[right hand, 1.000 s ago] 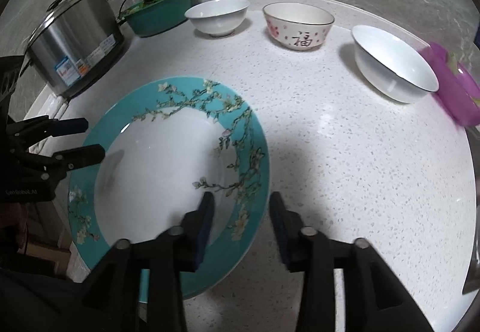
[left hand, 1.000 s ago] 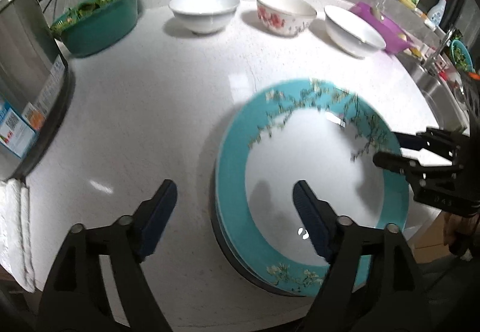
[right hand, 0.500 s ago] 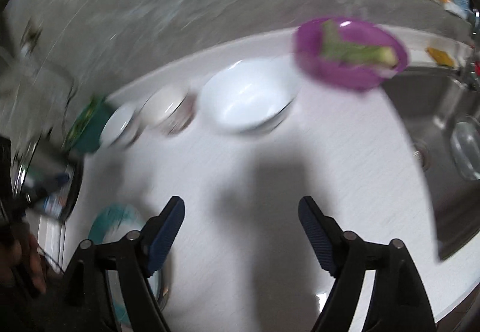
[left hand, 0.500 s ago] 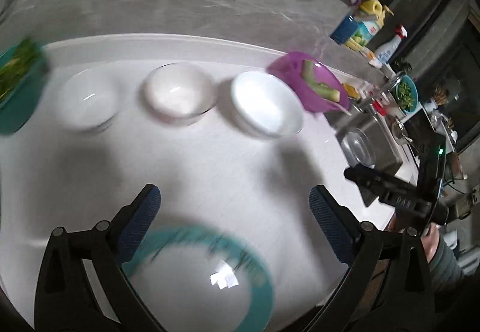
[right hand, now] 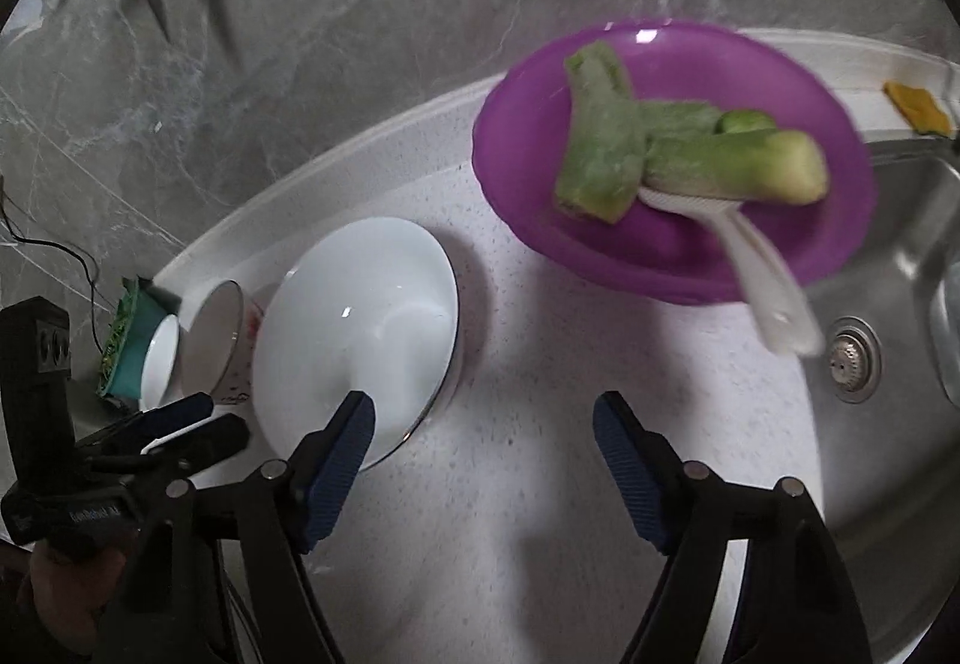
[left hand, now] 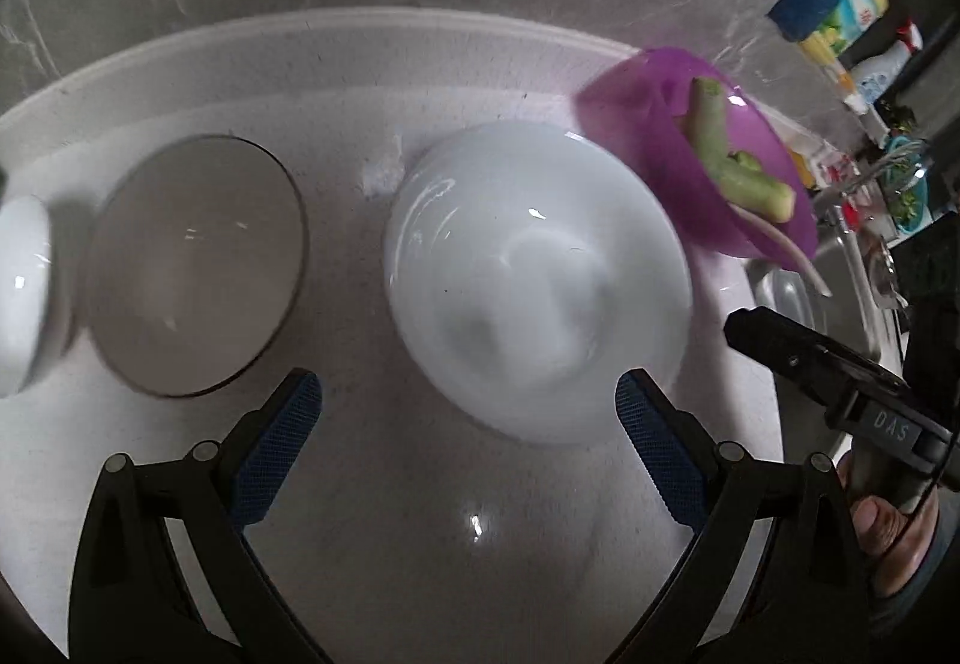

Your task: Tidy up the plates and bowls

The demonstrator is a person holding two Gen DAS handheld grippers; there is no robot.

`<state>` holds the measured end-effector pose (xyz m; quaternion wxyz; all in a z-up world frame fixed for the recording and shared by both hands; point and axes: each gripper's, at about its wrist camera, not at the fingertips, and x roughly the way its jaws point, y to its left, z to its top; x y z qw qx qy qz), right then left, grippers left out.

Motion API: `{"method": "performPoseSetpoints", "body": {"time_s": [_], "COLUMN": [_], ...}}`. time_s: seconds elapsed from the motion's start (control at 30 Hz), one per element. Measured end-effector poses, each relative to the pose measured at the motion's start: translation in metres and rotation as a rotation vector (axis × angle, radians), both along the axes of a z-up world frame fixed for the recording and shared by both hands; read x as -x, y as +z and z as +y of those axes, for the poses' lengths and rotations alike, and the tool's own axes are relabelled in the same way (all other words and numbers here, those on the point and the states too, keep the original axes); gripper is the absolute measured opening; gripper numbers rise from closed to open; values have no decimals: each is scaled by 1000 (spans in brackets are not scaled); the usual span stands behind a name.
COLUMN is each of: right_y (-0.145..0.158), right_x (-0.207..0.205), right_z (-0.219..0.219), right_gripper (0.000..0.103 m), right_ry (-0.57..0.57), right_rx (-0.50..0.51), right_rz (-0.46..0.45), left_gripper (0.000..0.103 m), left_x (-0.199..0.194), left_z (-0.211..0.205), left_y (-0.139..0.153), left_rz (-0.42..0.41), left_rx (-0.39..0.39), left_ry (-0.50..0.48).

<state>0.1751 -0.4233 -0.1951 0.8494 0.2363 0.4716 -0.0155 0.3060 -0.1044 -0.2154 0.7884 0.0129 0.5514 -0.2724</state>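
A large white bowl (left hand: 534, 274) stands on the white counter, just beyond my open, empty left gripper (left hand: 468, 436). The same bowl shows in the right wrist view (right hand: 360, 328), with the left finger of my open, empty right gripper (right hand: 480, 442) in front of its rim. Left of it stand a bowl with a dark rim (left hand: 192, 262) and a small white bowl (left hand: 24, 292). They also show in the right wrist view, the dark-rimmed bowl (right hand: 219, 331) and the small white bowl (right hand: 159, 358). My right gripper appears at the right edge of the left wrist view (left hand: 840, 376). The teal plates are out of view.
A purple basin (right hand: 672, 160) holding green vegetable stalks and a white scoop sits behind the large bowl, by the steel sink (right hand: 900, 340). A teal tub of greens (right hand: 129, 346) stands far left. Bottles (left hand: 840, 10) stand at the back right. A marble wall backs the counter.
Both grippers have left the teal plates and swung toward the row of bowls, and both have opened wider. The large white bowl is now much closer to both.
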Motion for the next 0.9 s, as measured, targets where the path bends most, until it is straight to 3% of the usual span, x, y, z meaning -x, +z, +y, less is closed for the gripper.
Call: {"method": "performPoseSetpoints", "body": {"time_s": [0.3, 0.4, 0.47, 0.53, 0.63, 0.7, 0.77, 0.9], "right_y": [-22, -29, -33, -37, -41, -44, -43, -42], "right_x": [-35, -48, -55, -56, -59, -61, -63, -65], "right_z": [4, 6, 8, 8, 13, 15, 19, 22], "right_gripper": [71, 64, 61, 55, 41, 21, 17, 16], "right_ry": [34, 46, 60, 73, 100, 115, 129, 140], "right_rx": [-1, -1, -1, -10, -6, 0, 24, 59], "right_rz": [62, 86, 97, 106, 113, 117, 115, 121], "left_gripper": [97, 82, 65, 60, 51, 40, 27, 21], "left_x": [-33, -39, -42, -42, -41, -43, -46, -43], "left_z": [-18, -24, -30, -35, -36, -34, -33, -37], "left_y": [-32, -33, -34, -37, -41, -45, -47, -52], "left_rz": [25, -5, -3, 2, -7, 2, 2, 0], "left_rx": [-13, -33, -34, -48, -72, -69, -77, -114], "left_ry": [44, 52, 31, 31, 29, 37, 42, 17]}}
